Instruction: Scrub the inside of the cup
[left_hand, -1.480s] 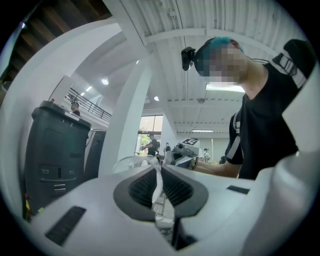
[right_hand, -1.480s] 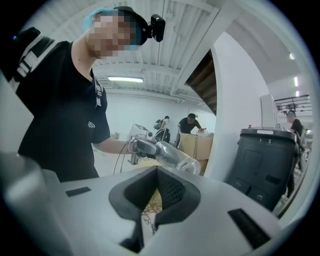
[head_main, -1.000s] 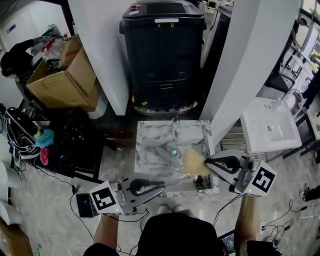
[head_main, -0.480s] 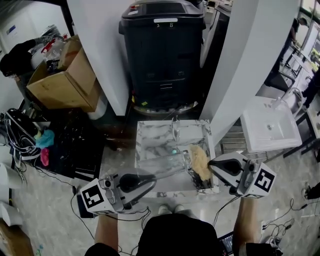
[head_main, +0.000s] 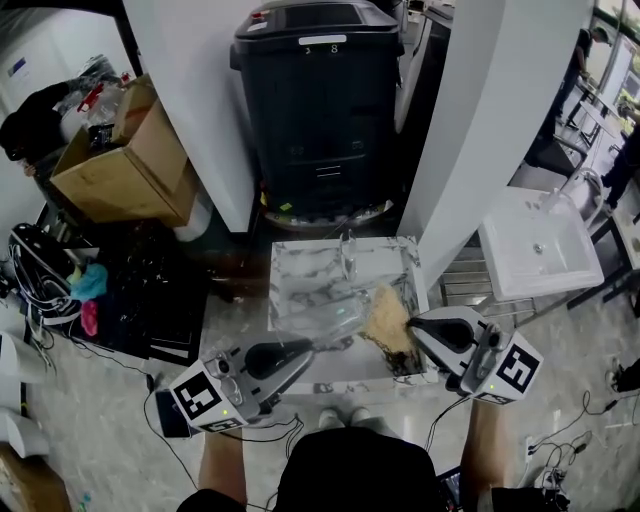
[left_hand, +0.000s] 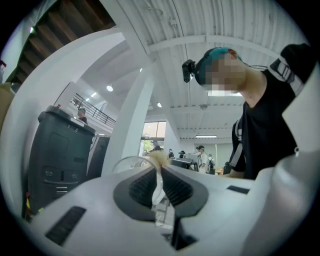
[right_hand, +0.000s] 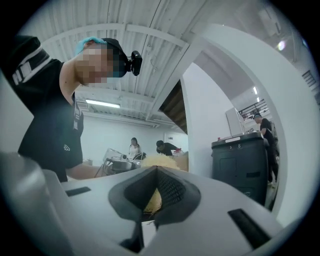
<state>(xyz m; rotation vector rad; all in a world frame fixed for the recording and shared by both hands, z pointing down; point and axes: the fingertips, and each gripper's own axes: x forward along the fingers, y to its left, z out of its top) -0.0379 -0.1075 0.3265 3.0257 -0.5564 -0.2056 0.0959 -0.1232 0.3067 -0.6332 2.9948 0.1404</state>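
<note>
A clear glass cup (head_main: 336, 326) lies on its side above the marble basin (head_main: 300, 262), its mouth toward the right. My left gripper (head_main: 312, 348) is shut on the cup's wall; in the left gripper view the glass (left_hand: 156, 200) is pinched between the pads and the cup rim (left_hand: 125, 161) curves out beyond my left gripper (left_hand: 159, 176). A yellow fibrous scrubber (head_main: 386, 318) sits at the cup's mouth, and my right gripper (head_main: 412, 326) is shut on it. The right gripper view shows the scrubber (right_hand: 153, 199) squeezed in my right gripper (right_hand: 156, 174).
A faucet (head_main: 348, 256) stands at the basin's back edge. Behind it are a black bin (head_main: 318, 100) and white pillars (head_main: 470, 140). A cardboard box (head_main: 122, 152) and tangled cables (head_main: 45, 270) lie at the left, a white sink (head_main: 538, 250) at the right.
The scrubber has moved slightly left and up at the cup's mouth. The left gripper has shifted right and the cup now points more up-right. Both grips are unchanged.
</note>
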